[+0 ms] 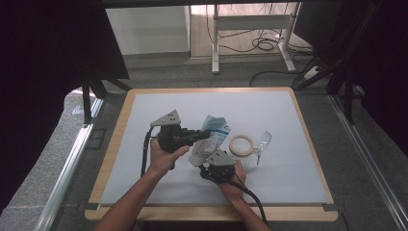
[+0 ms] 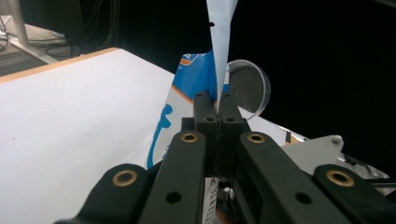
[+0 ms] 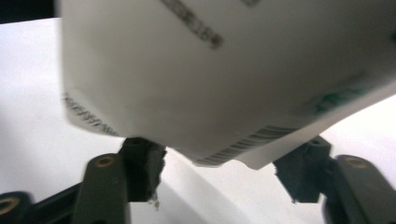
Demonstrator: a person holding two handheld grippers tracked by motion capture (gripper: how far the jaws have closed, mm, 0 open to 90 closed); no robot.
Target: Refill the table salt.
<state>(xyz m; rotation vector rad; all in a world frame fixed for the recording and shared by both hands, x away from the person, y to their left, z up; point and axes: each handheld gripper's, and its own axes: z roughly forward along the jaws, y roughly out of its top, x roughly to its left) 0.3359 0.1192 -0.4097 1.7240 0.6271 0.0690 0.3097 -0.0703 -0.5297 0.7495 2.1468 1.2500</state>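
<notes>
Pouch (image 1: pixel 210 137), one white-and-blue packet, is up off the table (image 1: pixel 298 163) near its middle, pinched by its top edge in the left gripper (image 1: pixel 204 134), jaws pressed tight together on the thin seam. Right gripper (image 1: pixel 206 166) sits just below, jaws spread wide on either side of the pouch's lower end, pads not pressing it. Beside them I count one roll of tape (image 1: pixel 241 145) and one clear plastic dish (image 1: pixel 262 141), touching each other, right of the pouch
</notes>
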